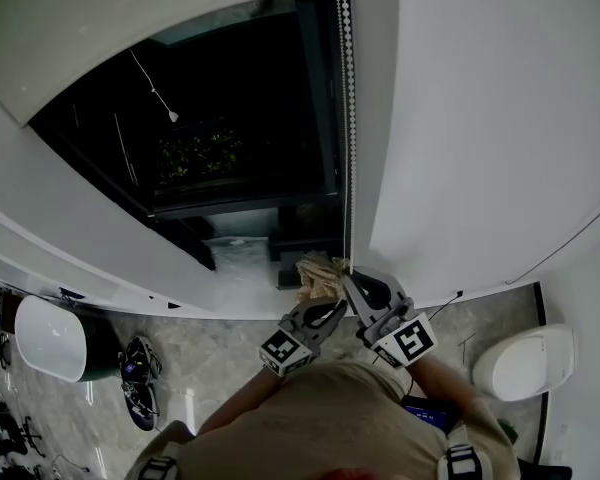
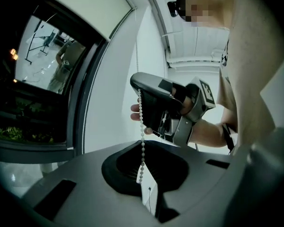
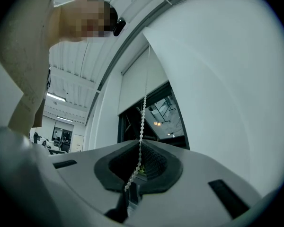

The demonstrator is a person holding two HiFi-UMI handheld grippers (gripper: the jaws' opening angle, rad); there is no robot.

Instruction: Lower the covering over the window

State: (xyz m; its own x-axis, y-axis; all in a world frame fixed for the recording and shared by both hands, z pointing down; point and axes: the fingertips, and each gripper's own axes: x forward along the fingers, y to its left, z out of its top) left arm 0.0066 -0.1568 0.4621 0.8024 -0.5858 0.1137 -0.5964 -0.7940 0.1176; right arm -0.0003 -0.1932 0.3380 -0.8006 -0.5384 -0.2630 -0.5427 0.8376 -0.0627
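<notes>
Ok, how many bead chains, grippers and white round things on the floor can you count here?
White bead chain: 1
Grey two-jaw grippers, both shut on that chain: 2 (left gripper, right gripper)
White rounded objects on the floor: 2
Total: 5

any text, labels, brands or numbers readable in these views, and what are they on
No readable words, brands or numbers in any view.
Marker cubes: black-and-white square patterns only, no letters or digits.
Dark items on the floor at the lower left of the head view: too small to tell if they carry print.
</notes>
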